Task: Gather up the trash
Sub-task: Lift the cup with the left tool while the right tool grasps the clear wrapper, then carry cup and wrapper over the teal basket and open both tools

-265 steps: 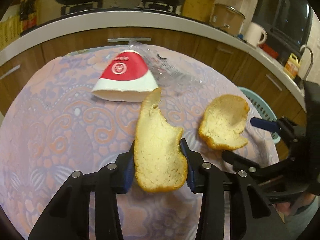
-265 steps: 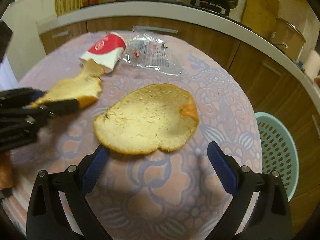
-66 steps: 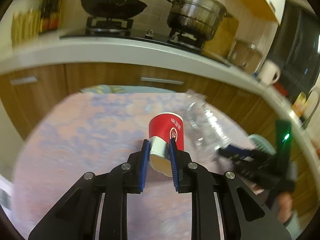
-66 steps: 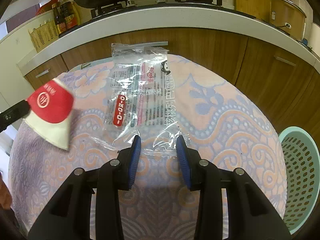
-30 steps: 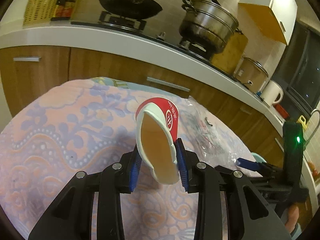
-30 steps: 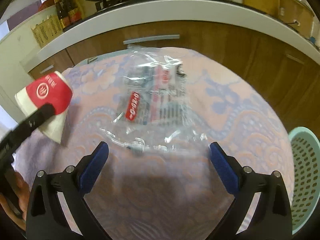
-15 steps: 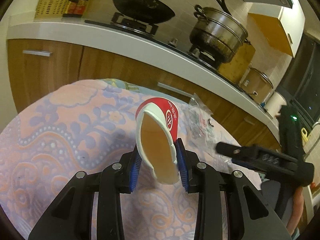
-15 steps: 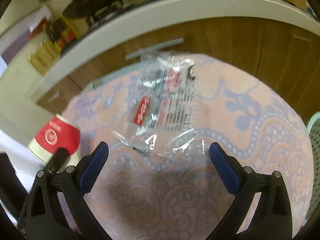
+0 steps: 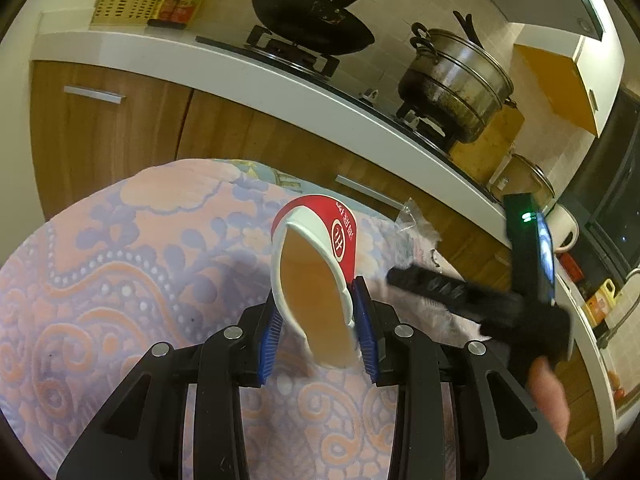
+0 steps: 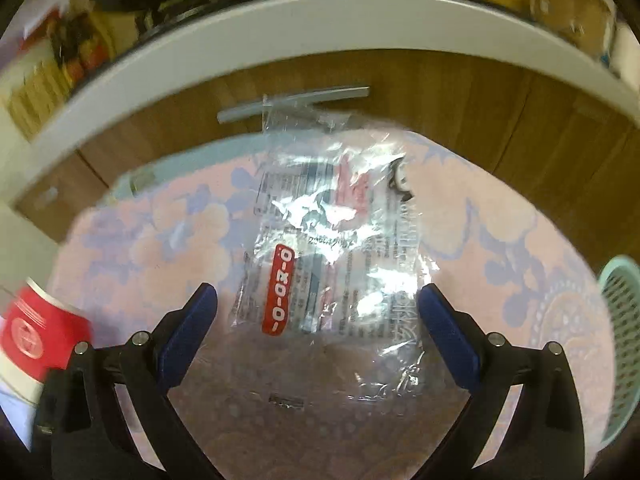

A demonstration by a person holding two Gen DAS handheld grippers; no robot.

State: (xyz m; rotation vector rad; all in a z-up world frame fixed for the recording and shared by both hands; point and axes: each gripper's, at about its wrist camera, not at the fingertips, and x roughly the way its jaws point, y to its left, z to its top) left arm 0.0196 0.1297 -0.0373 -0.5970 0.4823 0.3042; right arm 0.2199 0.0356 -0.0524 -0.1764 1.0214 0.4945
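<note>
My left gripper (image 9: 318,320) is shut on a squashed red and white paper cup (image 9: 316,276), held above the patterned tablecloth with its flattened mouth facing the camera. The same cup (image 10: 38,334) shows at the lower left edge of the right wrist view. A clear plastic wrapper (image 10: 332,236) with a red label lies on the cloth. My right gripper (image 10: 318,304) stands open over the wrapper's near part, its blue pads wide apart on either side without touching it. In the left wrist view the right gripper (image 9: 436,284) appears as a blurred black shape beside the wrapper (image 9: 412,232).
A round table under a pink and lilac cloth (image 9: 100,280) fills the foreground. A pale green basket (image 10: 622,340) stands by the table's right edge. Wooden cabinets (image 9: 120,132), a white counter, a black pan (image 9: 312,28) and a steel pot (image 9: 452,80) lie behind.
My right gripper has moved in over the wrapper, which now sits between its open pads. The left gripper still holds the cup and has shifted only slightly.
</note>
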